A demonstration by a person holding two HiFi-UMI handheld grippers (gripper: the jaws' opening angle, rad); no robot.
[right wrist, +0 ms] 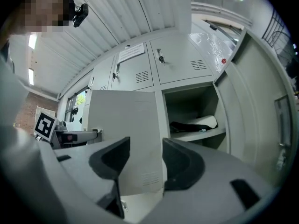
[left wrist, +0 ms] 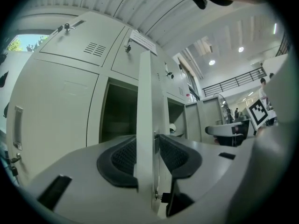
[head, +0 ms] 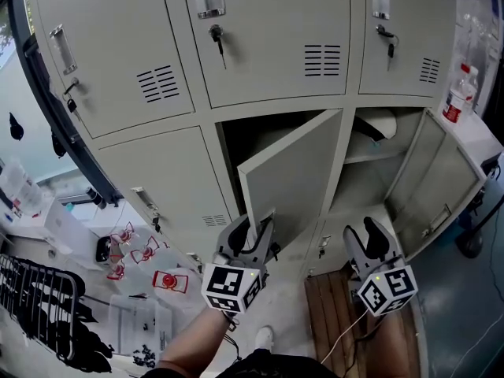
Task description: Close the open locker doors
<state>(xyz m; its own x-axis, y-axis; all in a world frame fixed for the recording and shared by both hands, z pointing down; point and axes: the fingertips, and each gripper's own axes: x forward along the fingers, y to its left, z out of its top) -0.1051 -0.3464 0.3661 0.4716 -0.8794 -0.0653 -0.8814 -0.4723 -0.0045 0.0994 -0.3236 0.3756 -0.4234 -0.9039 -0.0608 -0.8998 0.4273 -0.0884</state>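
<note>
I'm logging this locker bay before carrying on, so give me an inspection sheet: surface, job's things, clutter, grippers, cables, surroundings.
Surface: wooden floor panel at the foot of the lockers.
Job's things: middle door half open; right door swung wide; upper doors shut.
Clutter: white and dark bundle on the shelf of the open right locker; red-and-white items and black rack at left.
Grippers: left gripper has the middle door's edge between its tongs, grip uncertain; right gripper tongs apart, empty.
Cables: white cable trailing below the right gripper.
Surroundings: bottle at right; keys in upper locks.
</note>
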